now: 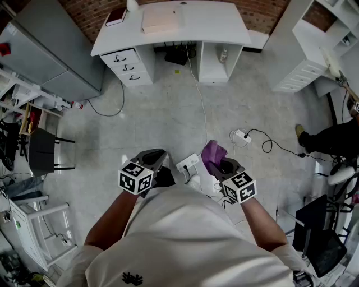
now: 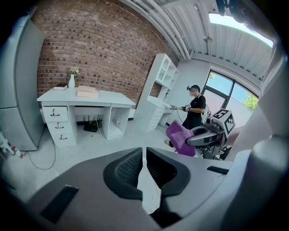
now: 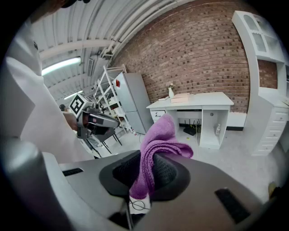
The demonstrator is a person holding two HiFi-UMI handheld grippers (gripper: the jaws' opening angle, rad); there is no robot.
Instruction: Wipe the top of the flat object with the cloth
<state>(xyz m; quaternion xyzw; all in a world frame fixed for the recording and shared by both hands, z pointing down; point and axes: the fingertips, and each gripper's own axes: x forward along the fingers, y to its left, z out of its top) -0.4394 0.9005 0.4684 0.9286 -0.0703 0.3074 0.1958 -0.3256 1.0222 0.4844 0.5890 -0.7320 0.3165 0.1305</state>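
A purple cloth point(image 1: 213, 152) hangs folded between the jaws of my right gripper point(image 1: 223, 166), which is shut on it at waist height above the floor. In the right gripper view the cloth point(image 3: 158, 140) drapes over the pads of the right gripper point(image 3: 146, 173). My left gripper point(image 1: 155, 158) is held beside it, shut with nothing in it; its jaws point(image 2: 144, 155) show only a thin slit. A flat beige object point(image 1: 161, 19) lies on the white desk point(image 1: 213, 22) far ahead, also visible as the flat object point(image 2: 87, 93) and the flat object point(image 3: 180, 98).
A dark red book point(image 1: 116, 15) and a white vase point(image 1: 132, 4) share the desk. A grey cabinet point(image 1: 45, 50) stands left, white shelving point(image 1: 314, 50) right. A power strip with cables point(image 1: 242, 135) lies on the floor. Another person point(image 1: 331, 140) stands right; a black chair point(image 1: 42, 151) left.
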